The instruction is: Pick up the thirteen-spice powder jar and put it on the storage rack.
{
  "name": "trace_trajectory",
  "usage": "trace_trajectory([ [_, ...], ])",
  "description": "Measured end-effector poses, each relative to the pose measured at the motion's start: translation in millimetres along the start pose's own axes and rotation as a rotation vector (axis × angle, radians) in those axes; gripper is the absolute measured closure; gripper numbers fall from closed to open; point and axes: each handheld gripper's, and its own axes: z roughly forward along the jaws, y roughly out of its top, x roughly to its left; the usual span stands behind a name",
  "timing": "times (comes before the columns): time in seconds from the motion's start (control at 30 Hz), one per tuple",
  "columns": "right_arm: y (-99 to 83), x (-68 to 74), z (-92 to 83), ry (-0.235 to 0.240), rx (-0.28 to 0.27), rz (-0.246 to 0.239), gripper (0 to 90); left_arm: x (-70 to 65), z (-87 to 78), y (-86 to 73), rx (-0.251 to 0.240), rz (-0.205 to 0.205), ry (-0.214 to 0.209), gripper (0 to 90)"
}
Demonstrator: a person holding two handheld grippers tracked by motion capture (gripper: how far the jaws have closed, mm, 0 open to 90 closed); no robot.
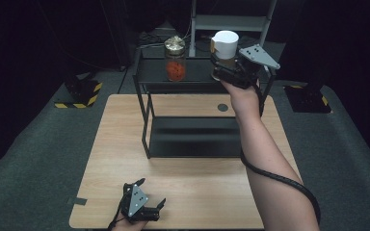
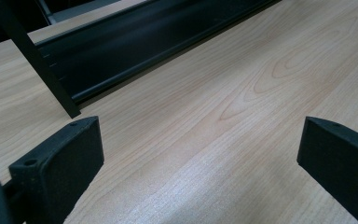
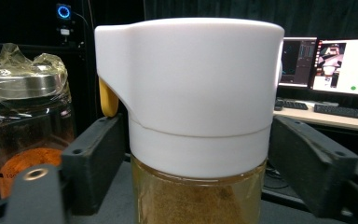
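Your right gripper (image 1: 220,67) stands spread around the white-capped jar (image 3: 189,93) on the rack's top shelf (image 1: 195,72), pads apparently clear. The glass looks slippery and breakable (likely heavy); grip below the cap.

A grey carpet (image 1: 38,159) covers the floor under the wooden table (image 1: 111,192). Behind the right tongs, a desk carries lit monitors (image 3: 340,65) and keyboards (image 3: 342,111). Yellow-and-black striped stand bases (image 1: 79,94) sit far beyond the left tongs in darkness.
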Motion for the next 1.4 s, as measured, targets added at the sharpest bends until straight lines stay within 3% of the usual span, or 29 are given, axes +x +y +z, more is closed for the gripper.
trace_trajectory([
  [0.13,1.7,5.1,0.0,-0.020,0.006,0.005,1.4,0.3,0.0,0.0,0.000,-0.001,-0.001,0.5],
  [0.2,1.8,5.8,0.0,-0.021,0.007,0.000,0.0,0.3,0.0,0.0,0.000,0.000,-0.001,0.5],
  [0.73,-4.3,11.2,-23.1,-0.011,-0.004,0.001,0.0,2.3,0.7,1.0,0.006,0.001,-0.012,0.6],
  [1.0,-13.7,15.1,-45.9,0.018,-0.023,0.007,0.0,3.1,0.7,1.3,0.007,-0.001,-0.016,0.6],
  [1.4,-24.6,19.3,-82.1,0.057,-0.047,-0.023,0.0,4.0,1.2,2.0,0.011,0.004,-0.024,0.6],
])
